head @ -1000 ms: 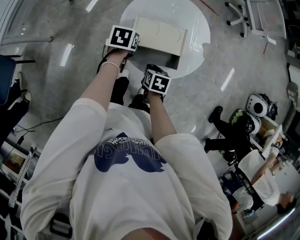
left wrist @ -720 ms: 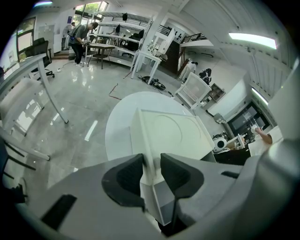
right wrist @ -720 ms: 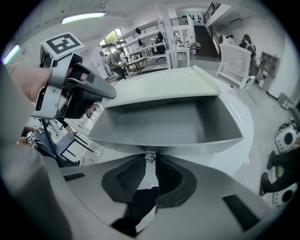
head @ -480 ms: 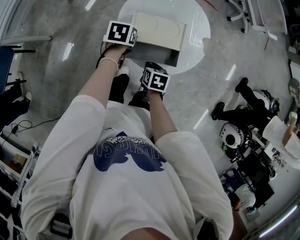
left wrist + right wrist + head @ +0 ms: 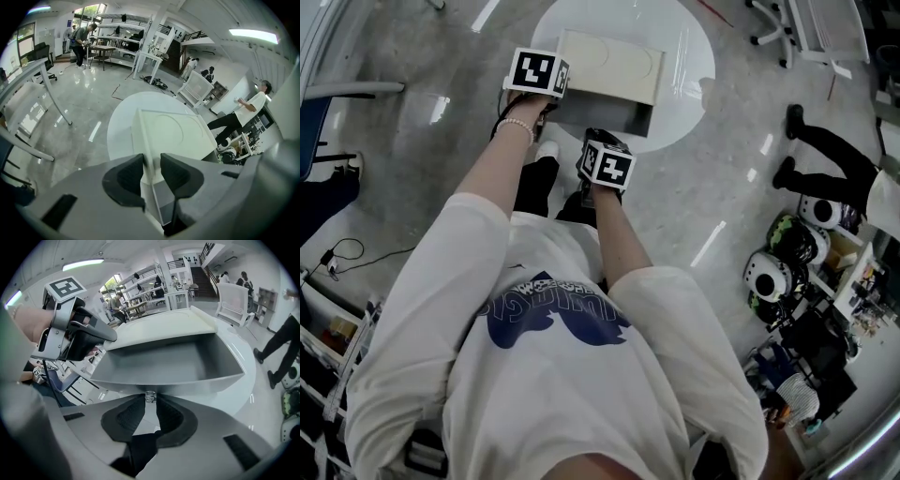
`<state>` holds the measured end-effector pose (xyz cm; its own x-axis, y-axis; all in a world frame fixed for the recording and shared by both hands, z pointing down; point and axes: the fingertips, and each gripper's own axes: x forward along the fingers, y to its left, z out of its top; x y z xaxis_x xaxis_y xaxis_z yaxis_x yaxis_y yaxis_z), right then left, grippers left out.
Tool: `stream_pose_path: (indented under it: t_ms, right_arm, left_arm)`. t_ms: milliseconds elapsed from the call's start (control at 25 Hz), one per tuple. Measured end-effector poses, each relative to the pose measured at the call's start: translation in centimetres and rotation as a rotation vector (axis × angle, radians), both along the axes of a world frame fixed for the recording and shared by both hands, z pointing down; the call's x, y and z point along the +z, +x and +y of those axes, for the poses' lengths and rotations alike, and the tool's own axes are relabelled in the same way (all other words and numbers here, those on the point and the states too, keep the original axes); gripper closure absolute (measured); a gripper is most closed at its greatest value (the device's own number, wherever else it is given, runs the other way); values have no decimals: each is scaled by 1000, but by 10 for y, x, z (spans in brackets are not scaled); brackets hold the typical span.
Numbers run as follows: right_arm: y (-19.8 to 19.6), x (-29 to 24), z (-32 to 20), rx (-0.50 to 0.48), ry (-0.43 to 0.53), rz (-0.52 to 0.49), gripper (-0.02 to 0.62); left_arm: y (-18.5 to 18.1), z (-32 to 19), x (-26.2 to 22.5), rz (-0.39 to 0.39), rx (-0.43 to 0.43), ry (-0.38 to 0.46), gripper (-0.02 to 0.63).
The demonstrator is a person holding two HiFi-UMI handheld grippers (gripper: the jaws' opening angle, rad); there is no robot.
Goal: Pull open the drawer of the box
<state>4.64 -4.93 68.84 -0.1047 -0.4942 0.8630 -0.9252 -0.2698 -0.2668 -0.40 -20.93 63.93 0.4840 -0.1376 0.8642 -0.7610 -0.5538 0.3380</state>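
A cream box [image 5: 609,66] lies on a round white table [image 5: 694,56]. Its grey drawer [image 5: 623,114] sticks out of the near side, and the right gripper view shows the drawer [image 5: 159,364] empty inside. My left gripper [image 5: 555,92] is at the box's left near corner; in the left gripper view this gripper [image 5: 151,168] is shut on the box's thin side edge [image 5: 146,154]. My right gripper [image 5: 605,134] is at the drawer's front. Up close, the right gripper [image 5: 149,401] is shut on a small clear knob [image 5: 149,396].
The table stands on a glossy grey floor. A person's dark-trousered legs [image 5: 825,155] are at the right, with round white devices [image 5: 773,272] and cluttered shelves below them. A white chair [image 5: 232,298] stands behind the table. Desks and more people are far off.
Both grippers, the box and the drawer keep their places. Only the people and devices at the right side of the room have shifted.
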Motion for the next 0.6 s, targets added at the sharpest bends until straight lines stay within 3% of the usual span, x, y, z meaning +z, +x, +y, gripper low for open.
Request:
stream_pose_path:
  t_ms: [40,160,440,600]
  right_arm:
    - [-3,-1,-2,-2,16,-17,515]
    - [-10,-7,-1,23,56,-93,374]
    - [33,-49,34,105,129,-98,374]
    - [78,-97,37,56,266,9,374]
  left_arm:
    - [-1,-1,-1,-2,-1,6,483]
    - [-3,-2,-4,4,-5,16,483]
    - [-6,5,-5,34,-5,45,483]
    - [-15,10,-21,26,-70,169,482]
